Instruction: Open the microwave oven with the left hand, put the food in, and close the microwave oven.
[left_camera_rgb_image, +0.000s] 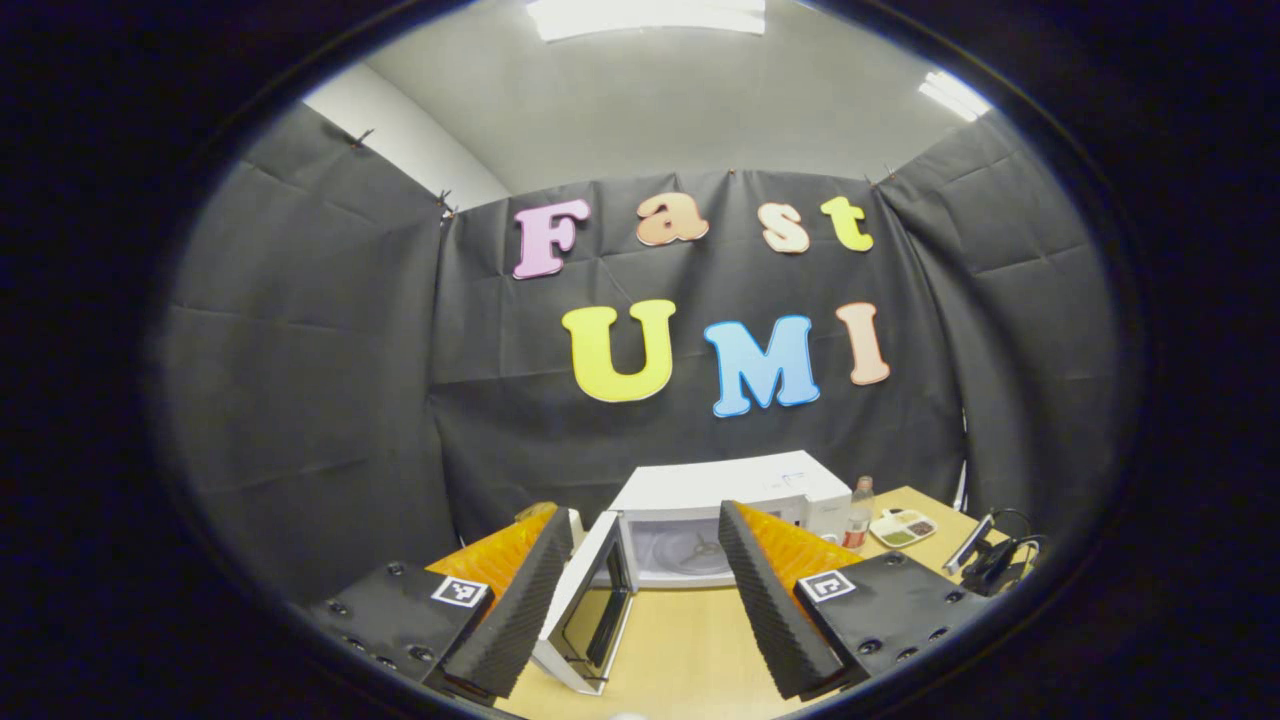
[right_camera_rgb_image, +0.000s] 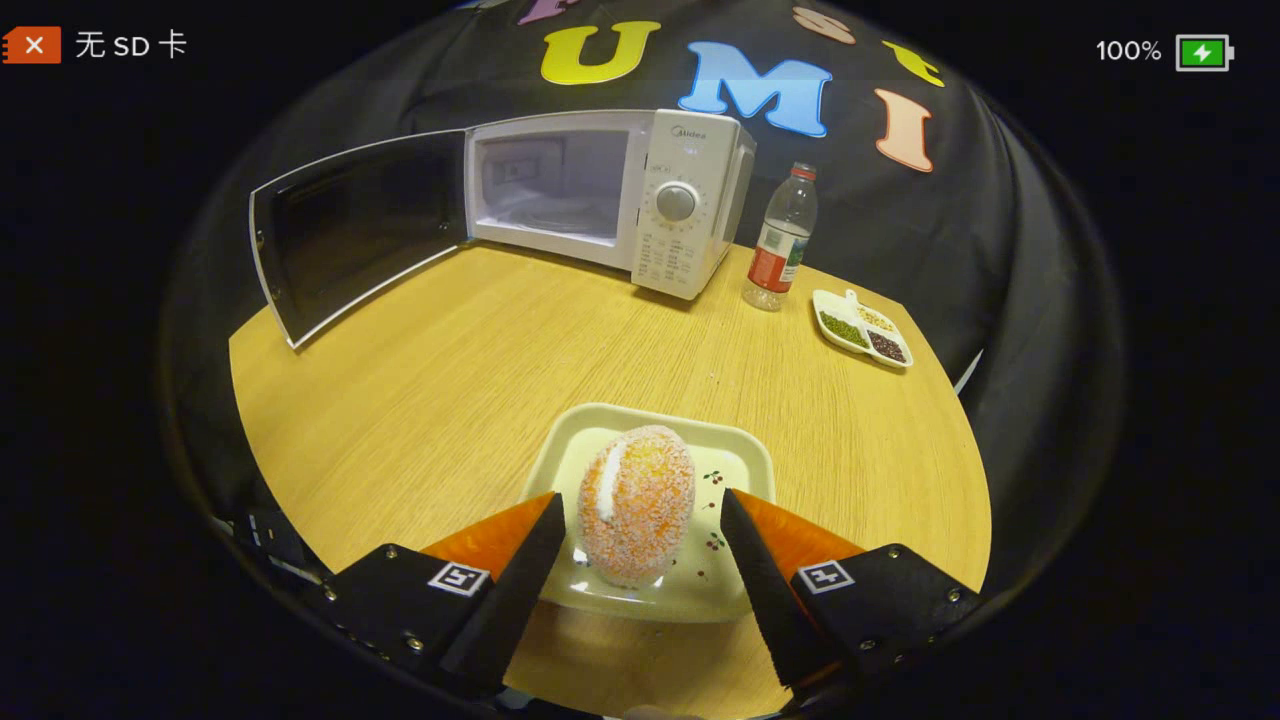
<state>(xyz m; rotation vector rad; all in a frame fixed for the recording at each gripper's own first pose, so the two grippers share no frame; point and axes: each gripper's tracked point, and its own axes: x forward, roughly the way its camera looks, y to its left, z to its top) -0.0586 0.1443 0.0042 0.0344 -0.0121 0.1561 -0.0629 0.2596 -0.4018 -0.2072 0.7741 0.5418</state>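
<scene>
A white microwave (right_camera_rgb_image: 690, 200) stands at the back of the wooden table (right_camera_rgb_image: 450, 380), its door (right_camera_rgb_image: 350, 230) swung wide open to the left and its cavity bare. Near the table's front edge lies an orange, sugar-coated bun (right_camera_rgb_image: 635, 505) on a pale square plate (right_camera_rgb_image: 740, 470). My right gripper (right_camera_rgb_image: 640, 515) is open, one finger on each side of the bun, not pressing it. In the left gripper view the microwave (left_camera_rgb_image: 735, 490) and its open door (left_camera_rgb_image: 590, 610) lie ahead; my left gripper (left_camera_rgb_image: 645, 535) is open, raised and holding nothing.
A plastic bottle (right_camera_rgb_image: 782, 238) with a red label stands right of the microwave. Beside it lies a small divided dish (right_camera_rgb_image: 862, 328) of beans. In the left gripper view a dark device with cables (left_camera_rgb_image: 995, 560) sits at the table's right edge.
</scene>
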